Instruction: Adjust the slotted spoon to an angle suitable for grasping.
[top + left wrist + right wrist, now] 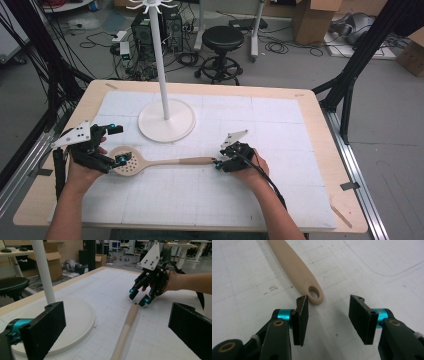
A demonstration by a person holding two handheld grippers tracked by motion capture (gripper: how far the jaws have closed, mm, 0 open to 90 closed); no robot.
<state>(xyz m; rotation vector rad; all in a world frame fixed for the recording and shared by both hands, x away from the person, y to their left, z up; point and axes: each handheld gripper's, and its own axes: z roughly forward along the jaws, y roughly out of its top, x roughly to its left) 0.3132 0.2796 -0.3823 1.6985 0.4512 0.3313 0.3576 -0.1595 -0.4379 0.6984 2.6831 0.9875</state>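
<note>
Both grippers are sitting with jaws open at either end of the slotted spoon (150, 162), which is lying flat on the tabletop (310, 150) just in front of the white stand (166, 120): left gripper (117, 145) at its bowl, right gripper (328, 315) at its handle tip, so I'd say nothing's grabbed yet.

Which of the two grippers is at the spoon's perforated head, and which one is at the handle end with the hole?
The left gripper is at the spoon's round perforated head. The right gripper is at the handle end, jaws open beside the hanging hole.
</note>
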